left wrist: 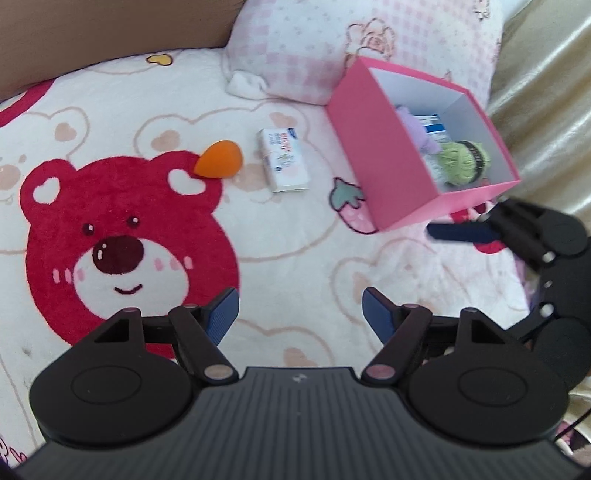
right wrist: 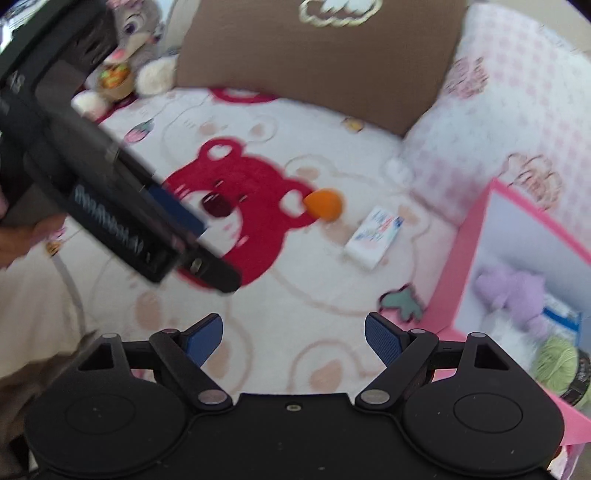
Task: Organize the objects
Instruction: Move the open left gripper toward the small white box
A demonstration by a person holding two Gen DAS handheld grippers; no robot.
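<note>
An orange makeup sponge lies on the red bear's ear on the blanket. A small white packet lies to its right. A pink box stands open further right and holds a purple plush, a green yarn ball and a blue-white packet. My left gripper is open and empty above the blanket. My right gripper is open and empty beside the box.
A bear-print blanket covers the bed. A pink checked pillow and a brown cushion lie at the back. A rabbit plush sits far left. The other gripper shows at the right edge of the left wrist view.
</note>
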